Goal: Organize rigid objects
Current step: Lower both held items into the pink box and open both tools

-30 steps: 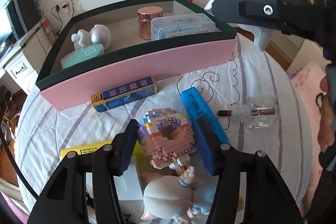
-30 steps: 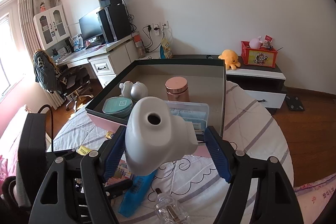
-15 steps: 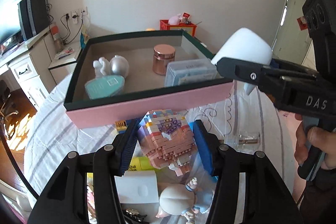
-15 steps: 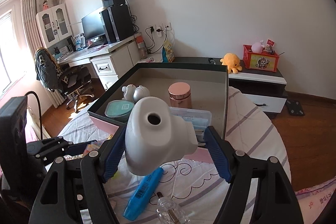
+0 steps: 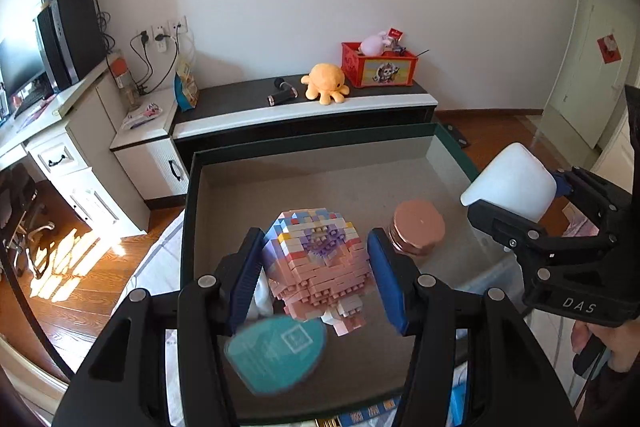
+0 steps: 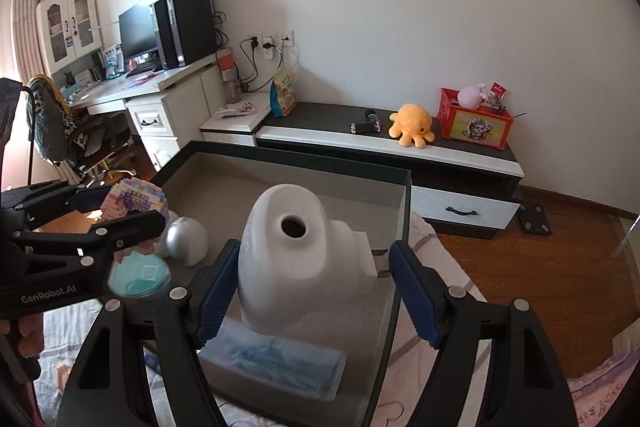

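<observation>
While held above: jar (image 5: 419,223) in box (image 5: 320,157)

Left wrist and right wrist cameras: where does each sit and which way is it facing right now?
Left wrist: on the left gripper, looking down into the open box; it holds the brick figure; the right gripper shows at right.
Right wrist: on the right gripper, facing the same box, clamping the white object; the left gripper shows at left.
Shared: box, teal case, orange plush.
</observation>
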Tool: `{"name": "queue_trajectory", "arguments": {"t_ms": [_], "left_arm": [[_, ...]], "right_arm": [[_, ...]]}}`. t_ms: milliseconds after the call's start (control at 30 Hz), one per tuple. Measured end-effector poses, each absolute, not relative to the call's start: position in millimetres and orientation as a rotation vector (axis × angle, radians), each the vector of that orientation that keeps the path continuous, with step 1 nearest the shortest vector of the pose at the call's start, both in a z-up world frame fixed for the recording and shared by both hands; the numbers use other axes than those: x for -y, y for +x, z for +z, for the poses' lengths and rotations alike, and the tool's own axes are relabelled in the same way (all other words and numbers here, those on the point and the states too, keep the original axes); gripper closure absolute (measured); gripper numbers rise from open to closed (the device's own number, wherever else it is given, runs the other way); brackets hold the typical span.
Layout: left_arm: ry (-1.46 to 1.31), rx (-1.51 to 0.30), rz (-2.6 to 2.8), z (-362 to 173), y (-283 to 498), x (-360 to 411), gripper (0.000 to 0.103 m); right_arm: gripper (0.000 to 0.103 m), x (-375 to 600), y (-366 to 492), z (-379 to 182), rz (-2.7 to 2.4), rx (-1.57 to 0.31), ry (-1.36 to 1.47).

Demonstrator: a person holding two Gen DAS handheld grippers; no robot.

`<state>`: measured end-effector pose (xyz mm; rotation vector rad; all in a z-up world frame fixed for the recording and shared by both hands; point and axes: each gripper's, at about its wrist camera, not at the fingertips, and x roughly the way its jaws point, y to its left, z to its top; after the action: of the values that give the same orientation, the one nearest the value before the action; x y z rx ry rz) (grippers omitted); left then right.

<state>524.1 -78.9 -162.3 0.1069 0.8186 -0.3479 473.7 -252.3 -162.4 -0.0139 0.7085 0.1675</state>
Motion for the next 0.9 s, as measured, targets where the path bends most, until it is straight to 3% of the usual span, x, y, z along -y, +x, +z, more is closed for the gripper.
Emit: {"name": "queue_trajectory", "arguments": {"t_ms": [367,467,600,767,833,900], "left_arm": [[0.12,-0.925,-0.28,-198.7,582.1,101.2,0.048],[0.11,-0.923,-0.269,-205.4,579.1,98.4,0.039],[0.078,-0.86,-0.264,-191.5,560.4,87.8,0.011],[0.073,-0.735,-0.228,-160.7,509.5,68.0,0.007],[0.055,-0.677,-0.212,-147.3,479.8,58.1,0.0],[0.051,-0.629,-0.183,-135.6,448.5,49.4,0.0]], "right_arm": [[0.027,257.7,529.7,-188.3,0.114,-0.805,-0.047],[0.027,258.2,527.9,-189.0,0.112,-0.81,-0.042],[0.023,262.2,516.7,-182.9,0.108,-0.789,0.007],[0.022,260.7,478.2,-158.8,0.133,-0.722,0.037],[0.02,256.7,453.2,-145.1,0.126,-0.68,0.038],[0.014,249.2,423.9,-132.6,0.133,-0.636,0.034]]}}
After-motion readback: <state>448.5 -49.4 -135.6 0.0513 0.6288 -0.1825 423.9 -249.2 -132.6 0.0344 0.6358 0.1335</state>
